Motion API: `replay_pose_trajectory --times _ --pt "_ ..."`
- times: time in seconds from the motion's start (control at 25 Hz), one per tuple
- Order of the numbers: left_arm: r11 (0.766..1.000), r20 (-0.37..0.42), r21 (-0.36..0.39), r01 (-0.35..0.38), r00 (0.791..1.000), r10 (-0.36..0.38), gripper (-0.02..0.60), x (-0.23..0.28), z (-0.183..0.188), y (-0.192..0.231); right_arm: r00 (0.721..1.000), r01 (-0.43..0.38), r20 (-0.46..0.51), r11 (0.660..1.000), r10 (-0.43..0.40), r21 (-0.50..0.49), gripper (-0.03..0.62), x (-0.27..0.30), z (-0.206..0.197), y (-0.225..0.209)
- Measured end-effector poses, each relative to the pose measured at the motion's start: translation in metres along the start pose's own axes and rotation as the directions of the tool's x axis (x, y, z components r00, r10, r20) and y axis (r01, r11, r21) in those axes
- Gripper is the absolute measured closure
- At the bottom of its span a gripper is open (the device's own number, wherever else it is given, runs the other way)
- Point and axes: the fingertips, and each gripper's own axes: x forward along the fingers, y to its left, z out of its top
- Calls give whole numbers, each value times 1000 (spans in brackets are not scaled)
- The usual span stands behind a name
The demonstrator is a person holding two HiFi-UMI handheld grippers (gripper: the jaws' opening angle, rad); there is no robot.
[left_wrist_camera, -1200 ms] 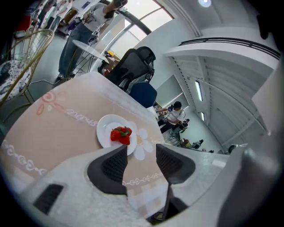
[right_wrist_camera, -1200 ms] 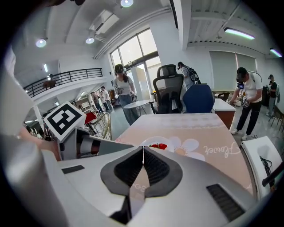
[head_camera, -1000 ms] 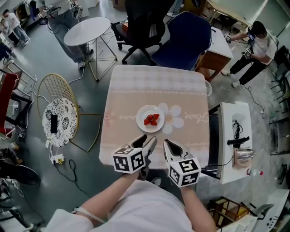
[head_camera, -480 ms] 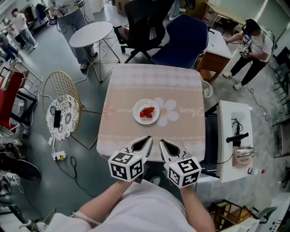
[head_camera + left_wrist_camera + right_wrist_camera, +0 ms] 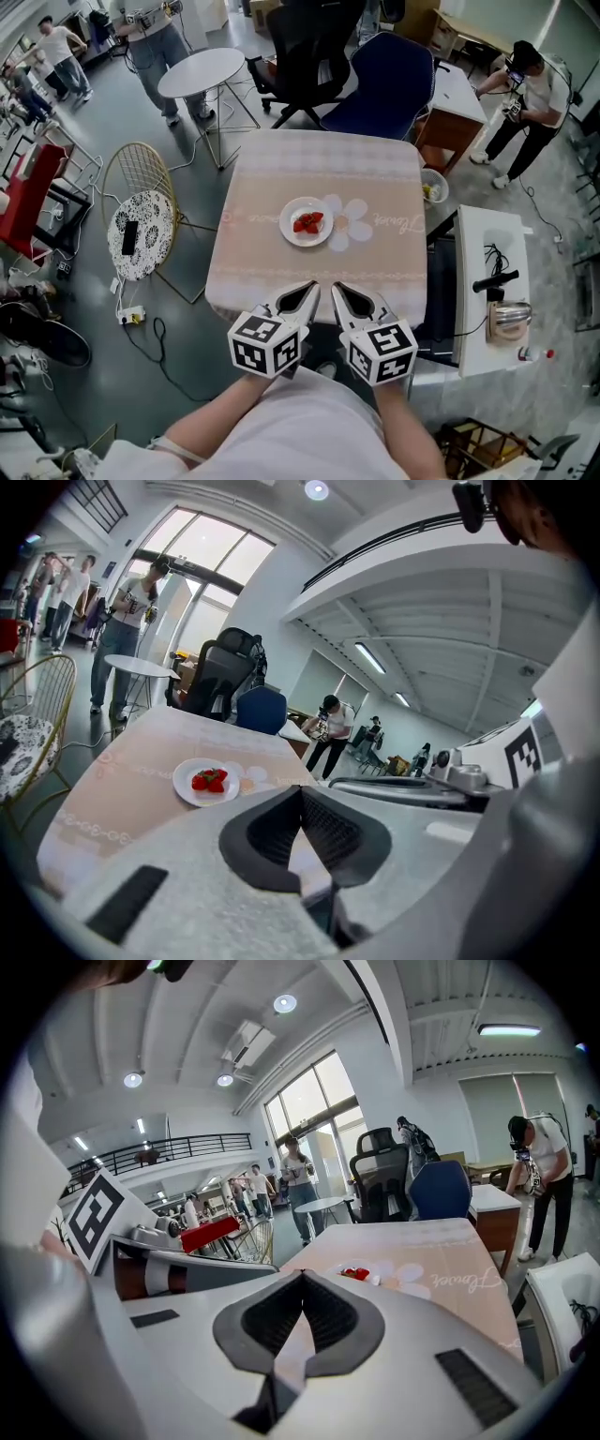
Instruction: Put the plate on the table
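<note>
The plate (image 5: 293,234) rested on the table (image 5: 375,169), well beyond the left gripper (image 5: 313,286), just closed empty, and the right gripper (image 5: 337,286), jaws together; steering clear seemed wisest.

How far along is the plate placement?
Done: the plate with strawberries sits flat near the middle of the table.
In hand: nothing. The left gripper has just closed its jaws on nothing. The right gripper is shut and empty. Both are at the near table edge, apart from the plate.
Left: nothing visible; the job looks complete.
</note>
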Motion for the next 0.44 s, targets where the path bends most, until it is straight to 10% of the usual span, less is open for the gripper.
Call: replay_pose_trajectory --times 0.44 --pt "1000 -5 25 5 1000 -5 575 -1 -8 -16 1000 -18 2 1000 18 2 591 -9 -8 2"
